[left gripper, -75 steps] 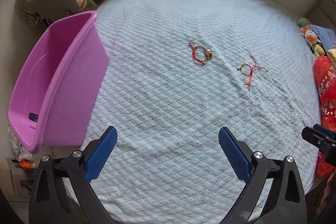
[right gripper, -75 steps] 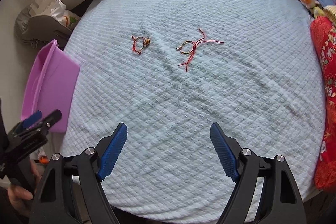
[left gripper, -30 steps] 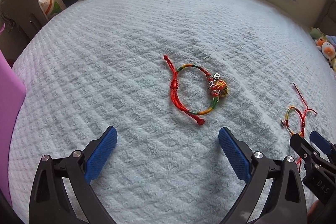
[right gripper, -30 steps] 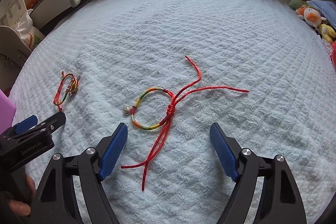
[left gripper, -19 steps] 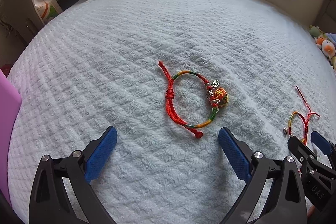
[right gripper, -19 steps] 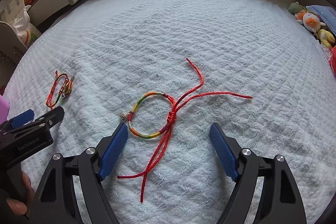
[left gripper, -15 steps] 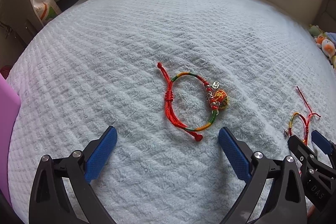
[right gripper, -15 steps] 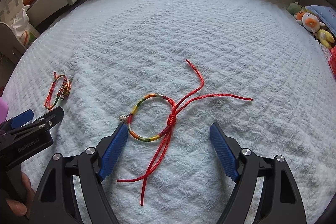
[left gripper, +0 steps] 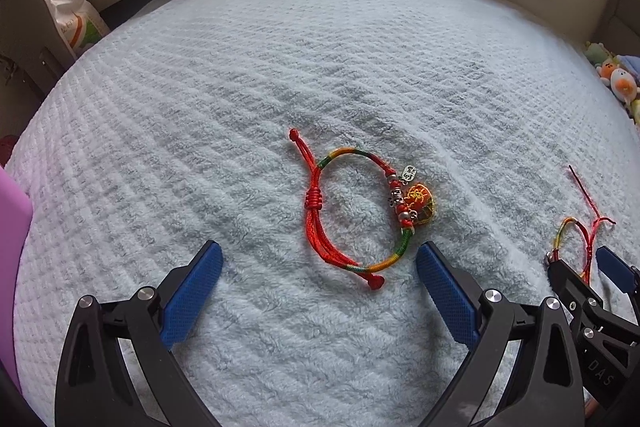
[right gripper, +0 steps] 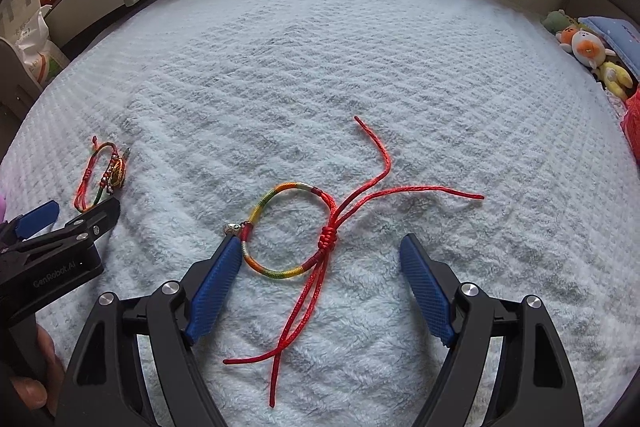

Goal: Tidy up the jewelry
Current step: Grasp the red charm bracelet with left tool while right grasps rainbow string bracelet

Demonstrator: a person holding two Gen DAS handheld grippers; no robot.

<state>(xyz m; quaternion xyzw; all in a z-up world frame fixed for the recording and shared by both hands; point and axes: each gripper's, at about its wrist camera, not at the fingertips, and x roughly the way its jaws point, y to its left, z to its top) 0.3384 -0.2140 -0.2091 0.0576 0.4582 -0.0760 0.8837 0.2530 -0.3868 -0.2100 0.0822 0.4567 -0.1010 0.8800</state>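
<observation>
Right wrist view: my right gripper [right gripper: 320, 267], jaws spread and empty, is straddling the cord bracelet [right gripper: 288, 227] on the blanket [right gripper: 400, 67]. Left gripper [left gripper: 320, 283], likewise open, is framing the charm bracelet [left gripper: 356, 207]. Both look light and limp; I am judging the knot the best hold.

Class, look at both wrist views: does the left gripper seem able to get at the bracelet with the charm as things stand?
Probably yes. The left gripper is open, and the charm bracelet lies flat on the blanket just ahead of its fingertips with nothing between. The right gripper is busy over the other bracelet.

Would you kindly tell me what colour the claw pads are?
Blue, with a fine textured surface; the pads show best in the left wrist view.
</observation>
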